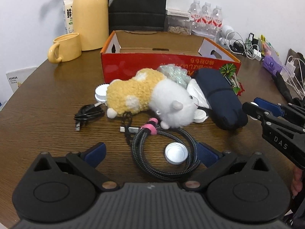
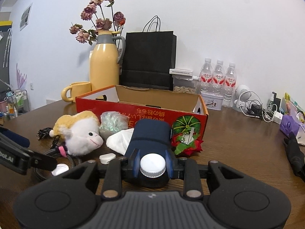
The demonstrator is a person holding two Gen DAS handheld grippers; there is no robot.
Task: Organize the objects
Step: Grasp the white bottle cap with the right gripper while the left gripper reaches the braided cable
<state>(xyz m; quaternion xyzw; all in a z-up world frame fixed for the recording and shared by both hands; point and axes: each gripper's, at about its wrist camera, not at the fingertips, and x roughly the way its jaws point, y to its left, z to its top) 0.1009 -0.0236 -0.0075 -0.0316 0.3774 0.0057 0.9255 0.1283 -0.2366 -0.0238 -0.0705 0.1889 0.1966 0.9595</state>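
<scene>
Cap [image 2: 152, 165], white, ribbed, round, is clamped between the right hand-held gripper's [image 2: 152, 164] blue pads, above the bench [image 2: 238, 152] near the red box [image 2: 141, 112]. Risk: the small smooth cap could pop out sideways if the squeeze slackens, or clip the box wall. Left hand-held gripper [image 1: 150, 152] has jaws apart over the cable [image 1: 164, 152], holding nothing.

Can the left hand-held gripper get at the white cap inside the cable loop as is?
Probably yes. The left hand-held gripper is open, and the white cap lies on the table between its fingers. Only the braided cable ringing the cap could snag.
</scene>
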